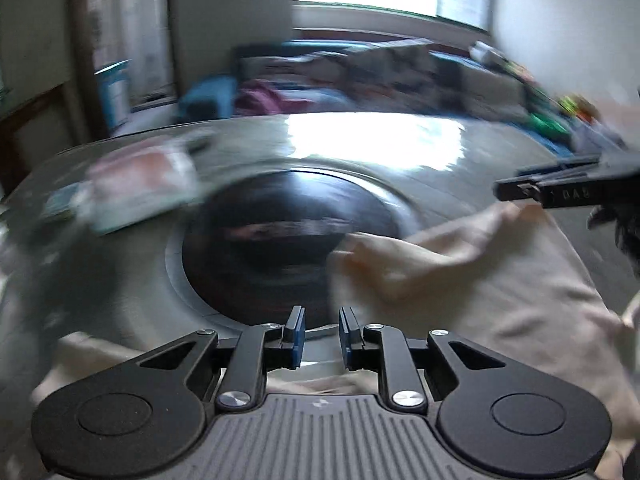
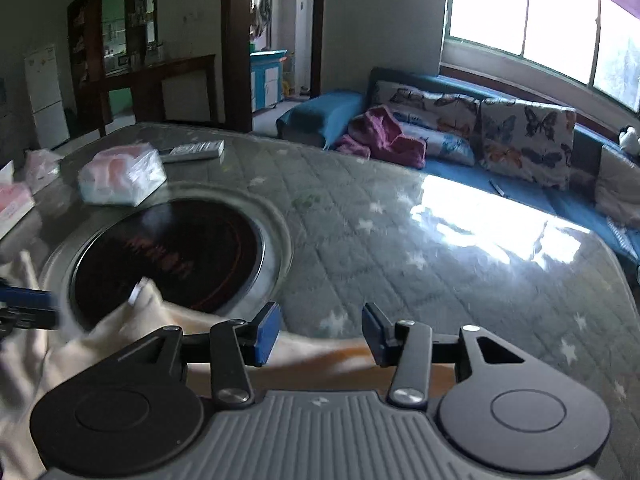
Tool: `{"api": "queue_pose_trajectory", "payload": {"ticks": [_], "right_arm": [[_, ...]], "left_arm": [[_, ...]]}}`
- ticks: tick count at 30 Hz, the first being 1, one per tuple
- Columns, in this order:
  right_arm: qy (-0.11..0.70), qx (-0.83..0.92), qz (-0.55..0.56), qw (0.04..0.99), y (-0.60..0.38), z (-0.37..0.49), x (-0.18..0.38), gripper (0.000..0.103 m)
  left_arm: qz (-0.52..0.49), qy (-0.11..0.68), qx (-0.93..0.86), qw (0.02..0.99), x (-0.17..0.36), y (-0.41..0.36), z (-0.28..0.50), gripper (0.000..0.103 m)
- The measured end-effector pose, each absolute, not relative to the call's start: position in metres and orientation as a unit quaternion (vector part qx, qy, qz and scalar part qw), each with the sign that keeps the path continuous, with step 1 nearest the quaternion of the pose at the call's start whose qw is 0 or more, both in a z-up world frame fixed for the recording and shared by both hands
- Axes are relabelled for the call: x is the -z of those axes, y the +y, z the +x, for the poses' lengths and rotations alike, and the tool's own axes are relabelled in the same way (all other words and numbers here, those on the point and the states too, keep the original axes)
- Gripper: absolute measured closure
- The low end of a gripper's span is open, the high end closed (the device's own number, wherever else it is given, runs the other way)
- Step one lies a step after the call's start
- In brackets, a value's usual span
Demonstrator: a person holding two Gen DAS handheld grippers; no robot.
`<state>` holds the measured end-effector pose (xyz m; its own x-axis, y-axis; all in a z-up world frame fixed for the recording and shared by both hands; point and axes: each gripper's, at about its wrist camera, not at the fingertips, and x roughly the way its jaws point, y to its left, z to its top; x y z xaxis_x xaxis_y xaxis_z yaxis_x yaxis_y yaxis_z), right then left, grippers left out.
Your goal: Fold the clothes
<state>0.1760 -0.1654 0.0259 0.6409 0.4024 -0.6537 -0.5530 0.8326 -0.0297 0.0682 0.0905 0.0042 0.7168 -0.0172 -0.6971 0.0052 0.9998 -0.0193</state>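
Both grippers hold nothing: left gripper point(image 1: 322, 336) narrowly parted, right gripper point(image 2: 320, 334) wider, each above the cream soft cotton garment point(image 1: 460, 280) rumpled on the table's near edge, overlapping the dark round glass hotplate point(image 2: 168, 256). Light, limp, non-fragile; pinch hems or corners.

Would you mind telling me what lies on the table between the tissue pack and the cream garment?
In the right wrist view, the dark round cooktop set into the table lies between the tissue pack and the cream garment, whose corner overlaps its near rim.
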Motion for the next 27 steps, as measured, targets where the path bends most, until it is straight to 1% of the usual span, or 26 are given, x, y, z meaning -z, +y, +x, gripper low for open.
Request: {"api": "queue_pose_trajectory", "payload": {"ticks": [3, 5, 7, 9, 14, 15, 17, 20, 24, 27], "right_arm": [[0.348, -0.269, -0.135, 0.888, -0.175, 0.163, -0.018, 0.057], [0.360, -0.268, -0.146, 0.882, -0.179, 0.157, -0.010, 0.057], [0.370, -0.269, -0.152, 0.876, -0.182, 0.153, -0.004, 0.057], [0.379, -0.271, -0.156, 0.871, -0.181, 0.152, 0.003, 0.057], [0.379, -0.281, -0.151, 0.868, -0.169, 0.165, 0.009, 0.057], [0.377, -0.283, -0.148, 0.869, -0.166, 0.169, 0.009, 0.057], [0.372, -0.283, -0.141, 0.873, -0.161, 0.179, 0.009, 0.057], [0.365, -0.282, -0.130, 0.878, -0.154, 0.195, 0.009, 0.056], [0.350, -0.264, -0.107, 0.892, -0.160, 0.209, 0.005, 0.054], [0.351, -0.243, -0.099, 0.899, -0.178, 0.209, 0.002, 0.053]], "left_arm": [[0.010, 0.391, 0.059, 0.918, 0.006, 0.064, 0.084, 0.083], [0.004, 0.391, 0.068, 0.918, 0.007, 0.060, 0.094, 0.079], [-0.009, 0.387, 0.064, 0.920, 0.006, 0.064, 0.103, 0.066], [-0.023, 0.383, 0.061, 0.921, 0.005, 0.067, 0.112, 0.063], [-0.057, 0.373, 0.052, 0.925, 0.002, 0.075, 0.135, 0.062], [-0.063, 0.371, 0.050, 0.925, 0.002, 0.076, 0.140, 0.062], [-0.077, 0.367, 0.047, 0.926, 0.001, 0.080, 0.149, 0.057], [-0.097, 0.360, 0.041, 0.927, -0.001, 0.085, 0.163, 0.057], [-0.129, 0.350, 0.027, 0.927, -0.003, 0.096, 0.177, 0.056], [-0.147, 0.340, 0.021, 0.929, -0.005, 0.108, 0.173, 0.052]]}}
